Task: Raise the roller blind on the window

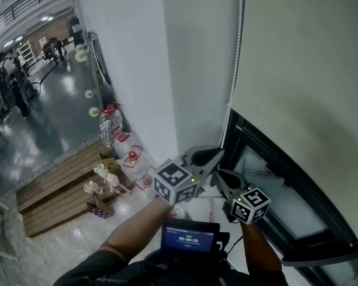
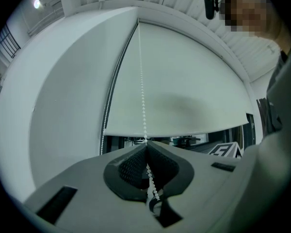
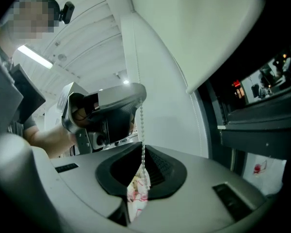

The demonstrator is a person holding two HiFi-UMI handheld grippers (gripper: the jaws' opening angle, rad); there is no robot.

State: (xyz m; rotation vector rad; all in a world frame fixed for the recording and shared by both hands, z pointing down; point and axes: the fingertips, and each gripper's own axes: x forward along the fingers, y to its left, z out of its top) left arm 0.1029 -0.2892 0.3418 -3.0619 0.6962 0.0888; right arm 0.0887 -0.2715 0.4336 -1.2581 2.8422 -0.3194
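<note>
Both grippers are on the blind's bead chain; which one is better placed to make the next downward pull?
Probably left. The left gripper is shut on the bead chain higher up; the right gripper grips the same strand just below it, leaving less downward travel.

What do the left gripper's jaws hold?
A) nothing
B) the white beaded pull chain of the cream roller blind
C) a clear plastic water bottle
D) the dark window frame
B: the left gripper view shows the left gripper shut on the white beaded pull chain, which runs up across the cream roller blind.
</note>
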